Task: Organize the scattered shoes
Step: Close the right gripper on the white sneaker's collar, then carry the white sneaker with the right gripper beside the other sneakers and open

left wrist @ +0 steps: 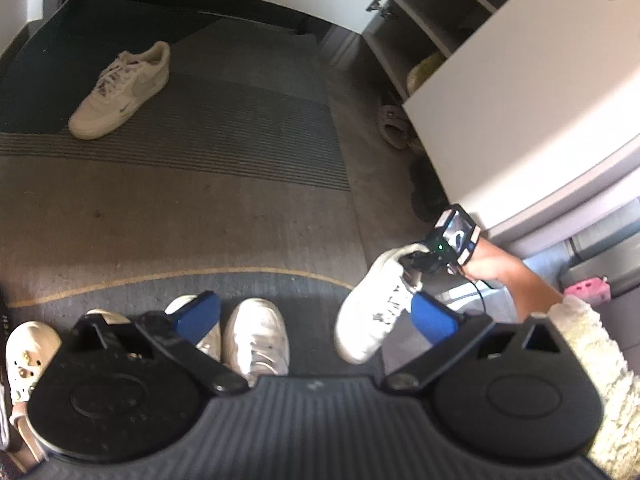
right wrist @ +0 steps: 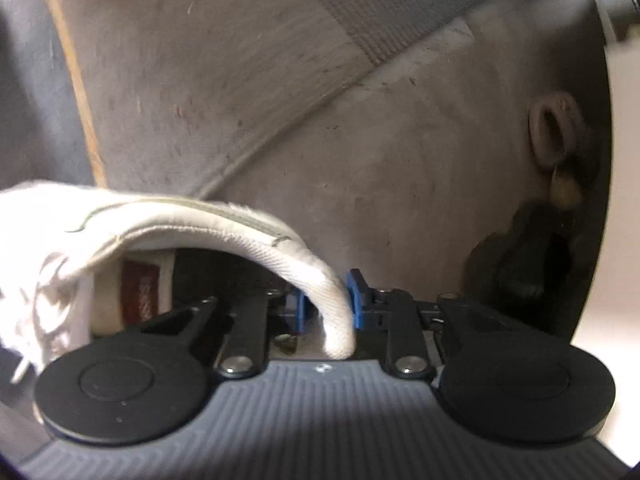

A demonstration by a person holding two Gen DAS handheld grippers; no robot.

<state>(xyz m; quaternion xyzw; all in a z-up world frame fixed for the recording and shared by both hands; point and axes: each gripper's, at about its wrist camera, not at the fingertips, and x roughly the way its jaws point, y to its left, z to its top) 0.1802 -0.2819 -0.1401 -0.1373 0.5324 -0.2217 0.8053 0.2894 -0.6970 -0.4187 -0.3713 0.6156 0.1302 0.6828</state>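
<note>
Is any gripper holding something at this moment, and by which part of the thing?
The right gripper holds a white sneaker by the padded collar at its heel opening, pinched between the blue pads. The left gripper is open and holds nothing.

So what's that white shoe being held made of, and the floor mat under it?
White sneaker: looks like smooth leather or a synthetic, with a woven, padded collar, pinched by the right gripper. Mat: seemingly low-pile ribbed carpet, matte grey, judging by the fine parallel stripes.
</note>
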